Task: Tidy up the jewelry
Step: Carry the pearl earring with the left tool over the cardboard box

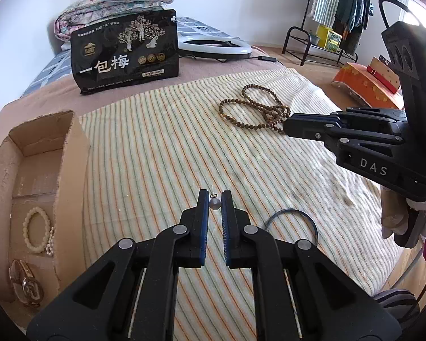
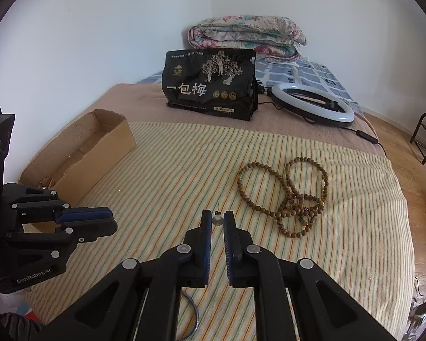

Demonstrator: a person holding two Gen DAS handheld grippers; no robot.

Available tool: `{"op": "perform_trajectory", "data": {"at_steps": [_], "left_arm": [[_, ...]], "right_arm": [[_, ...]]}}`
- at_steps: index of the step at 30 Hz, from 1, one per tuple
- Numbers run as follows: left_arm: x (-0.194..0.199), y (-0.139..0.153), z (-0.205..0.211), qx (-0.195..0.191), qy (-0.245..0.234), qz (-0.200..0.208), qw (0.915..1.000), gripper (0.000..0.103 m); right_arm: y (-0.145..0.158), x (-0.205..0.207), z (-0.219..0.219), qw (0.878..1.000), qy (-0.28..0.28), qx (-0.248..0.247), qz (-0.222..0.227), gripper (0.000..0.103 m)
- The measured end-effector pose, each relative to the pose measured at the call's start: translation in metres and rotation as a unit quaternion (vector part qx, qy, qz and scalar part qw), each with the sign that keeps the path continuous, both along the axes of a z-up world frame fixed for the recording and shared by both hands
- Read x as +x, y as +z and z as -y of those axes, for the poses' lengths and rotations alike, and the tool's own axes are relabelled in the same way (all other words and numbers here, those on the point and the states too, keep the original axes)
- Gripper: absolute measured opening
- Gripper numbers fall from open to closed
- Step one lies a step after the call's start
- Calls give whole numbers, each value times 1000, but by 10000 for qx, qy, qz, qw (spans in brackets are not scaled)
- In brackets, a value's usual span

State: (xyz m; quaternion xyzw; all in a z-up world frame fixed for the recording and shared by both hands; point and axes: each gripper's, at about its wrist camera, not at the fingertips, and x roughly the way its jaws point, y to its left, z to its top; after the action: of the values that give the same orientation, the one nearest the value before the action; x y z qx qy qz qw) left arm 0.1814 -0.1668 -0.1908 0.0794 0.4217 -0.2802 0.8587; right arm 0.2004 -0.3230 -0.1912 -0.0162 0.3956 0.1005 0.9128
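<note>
Between the pads of the left gripper, jaws narrow, sits a stud: grey ball, thin post pointing away. The right gripper, jaws equally narrow, pinches a second stud. Both are raised off the cloth.

Handling (judged): studs are very light, hard, round and slippery. The post is thin and likely bends. Grip across the ball with light squeeze, since it could pop out or roll.

Count:
- studs: 2, one per gripper
- beads: 1 long strand, looped, limp, on the cloth
- bangle: 1, thin, on the cloth
- box: 1, holding a white bracelet, a small pale strand beside it, and a brown-gold piece, kind unclear
</note>
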Motion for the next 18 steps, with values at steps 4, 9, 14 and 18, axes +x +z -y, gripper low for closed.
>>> {"op": "perform_trajectory", "data": {"at_steps": [4, 9, 14, 18], "left_arm": [[-2, 16, -17, -89, 139, 102, 9998, 7], [-4, 35, -40, -150, 323, 261, 9990, 7], [-6, 52, -66, -146, 503, 432, 9977, 7], [-8, 61, -89, -129, 673, 537, 9962, 7]], "right_arm": [[17, -6, -7, 9999, 49, 6, 129, 6], [38, -15, -19, 9994, 135, 42, 301, 6], [57, -22, -36, 9985, 269, 54, 471, 6], [70, -25, -52, 9974, 408, 88, 582, 6]]}}
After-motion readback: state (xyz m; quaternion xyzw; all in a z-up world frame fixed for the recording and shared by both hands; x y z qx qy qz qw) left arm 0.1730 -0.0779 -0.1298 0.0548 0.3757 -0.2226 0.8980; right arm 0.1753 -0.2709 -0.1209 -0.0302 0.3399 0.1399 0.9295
